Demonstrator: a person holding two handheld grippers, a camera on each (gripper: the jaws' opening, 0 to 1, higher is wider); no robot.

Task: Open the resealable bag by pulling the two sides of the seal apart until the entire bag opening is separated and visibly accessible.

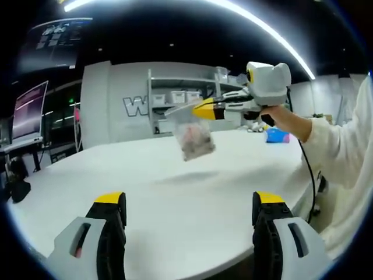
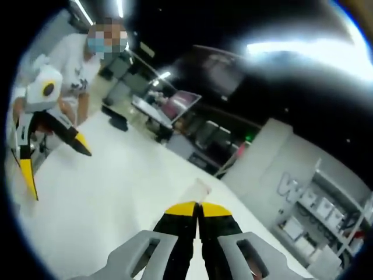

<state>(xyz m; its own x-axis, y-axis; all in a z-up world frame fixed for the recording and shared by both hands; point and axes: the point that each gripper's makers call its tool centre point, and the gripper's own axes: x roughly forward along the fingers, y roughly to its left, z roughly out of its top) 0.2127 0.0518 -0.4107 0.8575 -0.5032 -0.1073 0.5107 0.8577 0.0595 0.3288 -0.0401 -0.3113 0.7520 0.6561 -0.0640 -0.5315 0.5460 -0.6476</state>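
In the left gripper view a clear resealable bag with pinkish contents hangs in the air above the white table. My right gripper, held by a hand in a white sleeve, is shut on the bag's top edge. My left gripper stands open low in front, well short of the bag, with nothing between its jaws. In the right gripper view my right gripper has its yellow tips pressed together on a sliver of clear bag. The left gripper is open at the far left.
The rounded table edge runs close at the lower right. A blue object lies at the table's far right. Shelves with white bins stand against the back wall, and a monitor stands at the left. A person in white stands behind the left gripper.
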